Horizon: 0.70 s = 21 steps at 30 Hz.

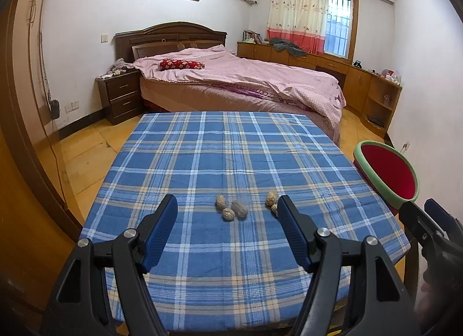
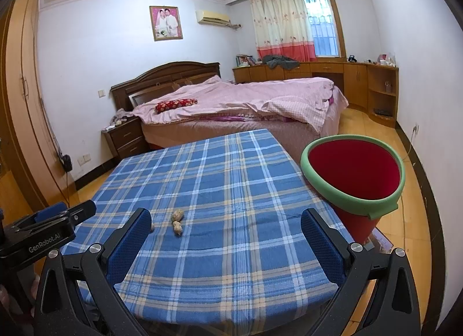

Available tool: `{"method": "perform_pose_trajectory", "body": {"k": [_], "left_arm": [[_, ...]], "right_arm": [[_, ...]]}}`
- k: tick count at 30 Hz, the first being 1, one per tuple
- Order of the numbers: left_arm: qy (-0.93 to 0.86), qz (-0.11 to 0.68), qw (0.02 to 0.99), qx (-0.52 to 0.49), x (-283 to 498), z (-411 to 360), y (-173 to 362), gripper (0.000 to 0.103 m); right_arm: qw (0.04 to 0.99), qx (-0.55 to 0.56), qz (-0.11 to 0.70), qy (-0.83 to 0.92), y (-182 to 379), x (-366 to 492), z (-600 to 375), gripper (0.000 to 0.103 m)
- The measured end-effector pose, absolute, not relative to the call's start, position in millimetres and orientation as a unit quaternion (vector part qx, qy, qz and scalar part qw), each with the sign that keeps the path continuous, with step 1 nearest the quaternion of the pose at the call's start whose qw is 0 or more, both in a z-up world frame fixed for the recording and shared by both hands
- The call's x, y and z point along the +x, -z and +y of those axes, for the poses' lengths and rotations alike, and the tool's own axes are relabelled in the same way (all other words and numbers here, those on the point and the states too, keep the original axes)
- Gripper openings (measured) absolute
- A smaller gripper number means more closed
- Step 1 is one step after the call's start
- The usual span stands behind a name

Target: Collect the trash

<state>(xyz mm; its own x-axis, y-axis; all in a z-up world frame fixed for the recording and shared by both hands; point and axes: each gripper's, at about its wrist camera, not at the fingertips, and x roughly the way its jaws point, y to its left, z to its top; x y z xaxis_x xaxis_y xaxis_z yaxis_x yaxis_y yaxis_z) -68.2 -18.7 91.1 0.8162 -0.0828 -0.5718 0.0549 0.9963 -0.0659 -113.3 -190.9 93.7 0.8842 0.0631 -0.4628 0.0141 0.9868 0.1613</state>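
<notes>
Several tan peanut shells [image 1: 231, 209] lie on the blue plaid tablecloth [image 1: 231, 263]. Two more shells [image 1: 271, 198] lie beside my left gripper's right finger. My left gripper [image 1: 227, 205] is open and empty, hovering over the table's near half with the shells just ahead between its fingers. In the right wrist view two shells [image 2: 177, 221] show left of centre. My right gripper [image 2: 225, 217] is open and empty above the table's right part. A red bin with a green rim [image 2: 354, 173] stands off the table's right edge; it also shows in the left wrist view [image 1: 387, 173].
A bed with a pink cover [image 1: 246, 81] stands behind the table. A dark nightstand [image 1: 120, 95] is at the left and wooden cabinets [image 1: 361, 84] run along the right wall. A wardrobe [image 1: 17, 133] lines the left side.
</notes>
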Motion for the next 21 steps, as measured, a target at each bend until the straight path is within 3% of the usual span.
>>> {"method": "perform_pose_trajectory", "body": {"k": [21], "left_arm": [[0.036, 0.304, 0.952, -0.024, -68.8, -19.0, -89.8, 0.071]], "right_arm": [[0.966, 0.082, 0.246, -0.014, -88.9, -112.4, -190.1, 0.103]]}}
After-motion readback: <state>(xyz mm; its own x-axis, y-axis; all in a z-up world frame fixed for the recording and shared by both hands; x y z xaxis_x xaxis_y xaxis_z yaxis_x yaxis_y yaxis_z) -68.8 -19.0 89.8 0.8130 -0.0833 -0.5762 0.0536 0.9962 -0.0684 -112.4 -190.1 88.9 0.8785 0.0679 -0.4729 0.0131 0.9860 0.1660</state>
